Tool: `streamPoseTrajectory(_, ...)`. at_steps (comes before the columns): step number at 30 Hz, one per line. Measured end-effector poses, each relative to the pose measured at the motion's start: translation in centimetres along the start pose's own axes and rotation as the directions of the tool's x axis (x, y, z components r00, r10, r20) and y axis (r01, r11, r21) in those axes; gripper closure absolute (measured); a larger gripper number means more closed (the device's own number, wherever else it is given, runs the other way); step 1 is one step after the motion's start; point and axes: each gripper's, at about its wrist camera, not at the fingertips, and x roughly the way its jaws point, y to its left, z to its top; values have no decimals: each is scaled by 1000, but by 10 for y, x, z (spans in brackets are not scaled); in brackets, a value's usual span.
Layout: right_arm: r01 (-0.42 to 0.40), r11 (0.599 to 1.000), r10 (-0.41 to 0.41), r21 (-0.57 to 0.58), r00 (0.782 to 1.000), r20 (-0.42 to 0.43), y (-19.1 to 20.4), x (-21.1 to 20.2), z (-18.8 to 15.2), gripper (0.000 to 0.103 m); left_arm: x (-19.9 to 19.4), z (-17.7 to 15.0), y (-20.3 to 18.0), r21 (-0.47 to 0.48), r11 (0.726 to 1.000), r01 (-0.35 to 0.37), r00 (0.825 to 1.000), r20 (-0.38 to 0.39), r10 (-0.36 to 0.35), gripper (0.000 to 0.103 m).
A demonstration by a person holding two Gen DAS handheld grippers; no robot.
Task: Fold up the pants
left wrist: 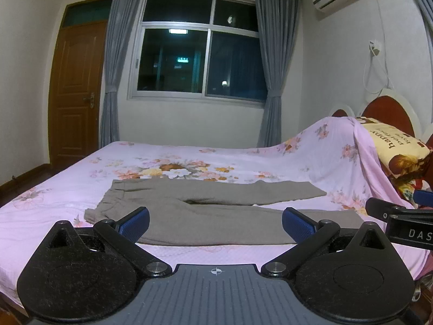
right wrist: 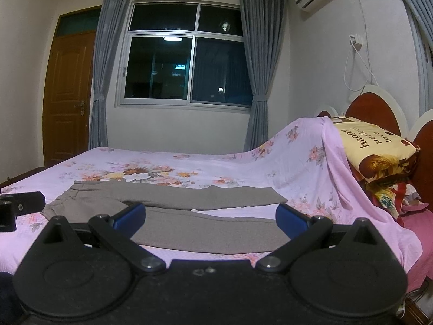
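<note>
Grey pants (left wrist: 205, 211) lie flat on the pink floral bed sheet (left wrist: 54, 216), waistband to the left, both legs running right with a gap between them. They also show in the right wrist view (right wrist: 194, 216). My left gripper (left wrist: 215, 226) is open and empty, hovering just above the near edge of the near leg. My right gripper (right wrist: 210, 222) is open and empty, also above the near leg, further right. Each gripper's side shows in the other's view: the right gripper (left wrist: 400, 216), the left gripper (right wrist: 19, 205).
The bed sheet (right wrist: 243, 162) rises over a pile at the right toward the red and white headboard (right wrist: 373, 108). A folded patterned quilt (right wrist: 379, 151) lies there. A window (left wrist: 200, 51) with grey curtains and a wooden door (left wrist: 78, 89) are behind the bed.
</note>
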Motion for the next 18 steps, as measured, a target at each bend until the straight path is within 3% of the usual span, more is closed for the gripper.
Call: streamPoseTrajectory(18, 1, 1000, -1, 0, 1000, -1, 0, 0, 0, 0, -1, -1, 1, -1, 1000, 0, 1000, 5, 0, 0)
